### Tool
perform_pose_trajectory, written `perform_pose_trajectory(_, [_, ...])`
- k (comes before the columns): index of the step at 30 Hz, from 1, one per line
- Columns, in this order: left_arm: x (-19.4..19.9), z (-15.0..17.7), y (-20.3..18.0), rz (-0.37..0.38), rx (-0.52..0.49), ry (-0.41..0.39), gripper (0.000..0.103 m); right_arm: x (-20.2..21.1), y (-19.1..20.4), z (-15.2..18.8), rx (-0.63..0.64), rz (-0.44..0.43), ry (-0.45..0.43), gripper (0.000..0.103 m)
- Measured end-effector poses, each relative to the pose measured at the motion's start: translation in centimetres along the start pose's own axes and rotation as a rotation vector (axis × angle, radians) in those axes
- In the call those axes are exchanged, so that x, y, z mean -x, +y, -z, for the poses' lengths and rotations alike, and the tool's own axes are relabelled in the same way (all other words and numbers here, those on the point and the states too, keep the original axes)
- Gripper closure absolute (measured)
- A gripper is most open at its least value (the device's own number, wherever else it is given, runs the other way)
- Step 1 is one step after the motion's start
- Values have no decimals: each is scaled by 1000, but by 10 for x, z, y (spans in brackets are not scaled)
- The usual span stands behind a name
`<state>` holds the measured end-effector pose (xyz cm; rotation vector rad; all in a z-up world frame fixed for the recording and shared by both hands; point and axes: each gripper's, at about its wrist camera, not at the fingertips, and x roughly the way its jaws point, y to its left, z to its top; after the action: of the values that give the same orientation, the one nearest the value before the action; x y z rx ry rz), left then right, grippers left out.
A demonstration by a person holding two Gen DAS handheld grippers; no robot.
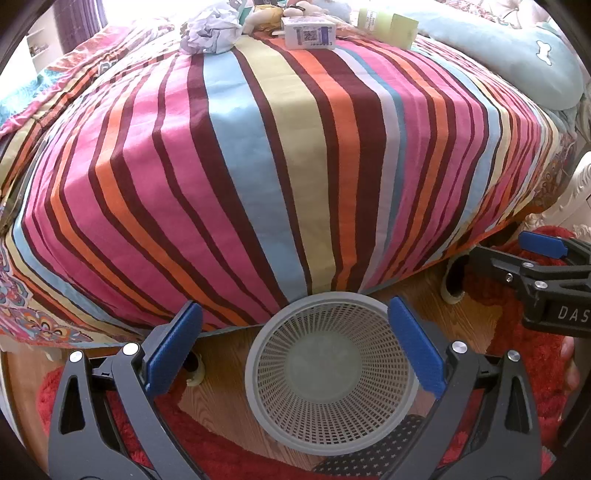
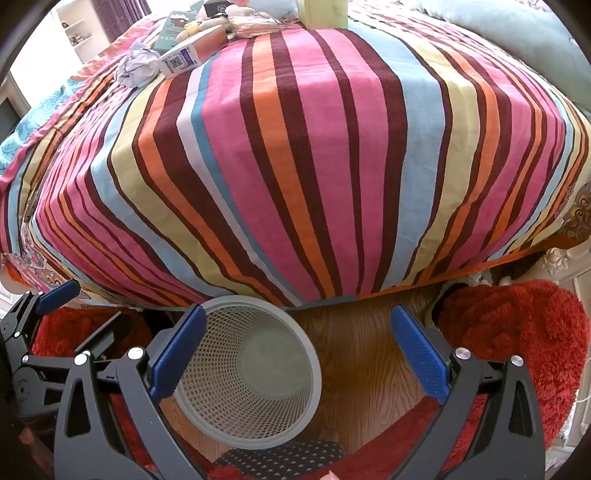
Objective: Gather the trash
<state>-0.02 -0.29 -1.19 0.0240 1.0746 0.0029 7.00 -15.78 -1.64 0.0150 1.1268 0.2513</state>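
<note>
Item: left tool (image 1: 295, 345). Fingers spread wide, nothing between them; it hangs above the basket (image 1: 332, 373), likely parked there before the first reach.

Item: right tool (image 2: 299, 350). Fingers likewise apart and empty, held over the floor (image 2: 362, 347) just beside the basket; it also shows at the right edge of the left view.

Item: basket. Grey mesh bin, upright on the wooden floor against the foot of the bed (image 1: 258, 166), nothing visible inside. Judged to be placed there so trash can be dropped straight off the bed's edge.

Item: crumpled paper (image 1: 212, 31). On the far part of the striped bedcover, well apart from both tools.

Item: small box (image 1: 309, 34). White, printed with a code, just beside the paper.

Item: green carton (image 1: 388, 26). Farther right on the cover.

Item: red rug (image 2: 517, 332). On the floor around the basket.

Status: collecting not yet begun, by the look of it.
</note>
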Motion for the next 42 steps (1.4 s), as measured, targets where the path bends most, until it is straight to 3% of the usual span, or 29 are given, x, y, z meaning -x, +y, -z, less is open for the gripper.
perform_pose_trajectory(7, [1, 0, -2, -1, -3, 1, 6, 1, -1, 1, 5, 0, -2, 7])
perform_pose_trajectory(10, [16, -6, 9, 22, 74, -76, 6, 17, 2, -9, 49, -2, -89, 7])
perform_pose_trajectory(14, [45, -45, 40, 8, 152, -231, 6, 52, -2, -52, 99, 11, -355, 7])
perform_pose_trajectory(16, [55, -81, 60, -13, 171, -332, 6, 62, -3, -89, 159, 76, -478, 7])
perform_pose_trajectory(18, [54, -111, 69, -56, 181, -375, 6, 62, -4, -131, 195, 119, -512, 7])
perform_pose_trajectory(20, [44, -151, 78, -64, 200, -411, 6, 56, -12, -170, 164, 93, -531, 7])
perform_pose_trajectory(22, [25, -184, 85, -58, 224, -385, 6, 44, -18, -201, 150, 70, -523, 7])
perform_pose_trajectory(25, [-11, -219, 85, -76, 214, -307, 6, 18, -20, -241, 165, 105, -470, 7])
perform_pose_trajectory(32, [-59, -247, 94, -62, 260, -245, 7, -29, -20, -274, 166, 116, -346, 7])
perform_pose_trajectory(33, [-65, -251, 95, -64, 251, -236, 21, -37, -23, -278, 163, 127, -321, 8])
perform_pose_trajectory(34, [-73, -255, 94, -57, 234, -221, 37, -39, -23, -277, 162, 128, -309, 19])
perform_pose_trajectory(35, [-75, -256, 94, -50, 233, -222, 37, -42, -24, -277, 159, 110, -293, 45])
perform_pose_trajectory(36, [-76, -257, 94, -50, 232, -226, 43, -42, -30, -276, 123, 47, -270, 56])
perform_pose_trajectory(42, [-48, -257, 101, -58, 210, -276, 47, 14, -37, -260, 81, -49, -359, 57])
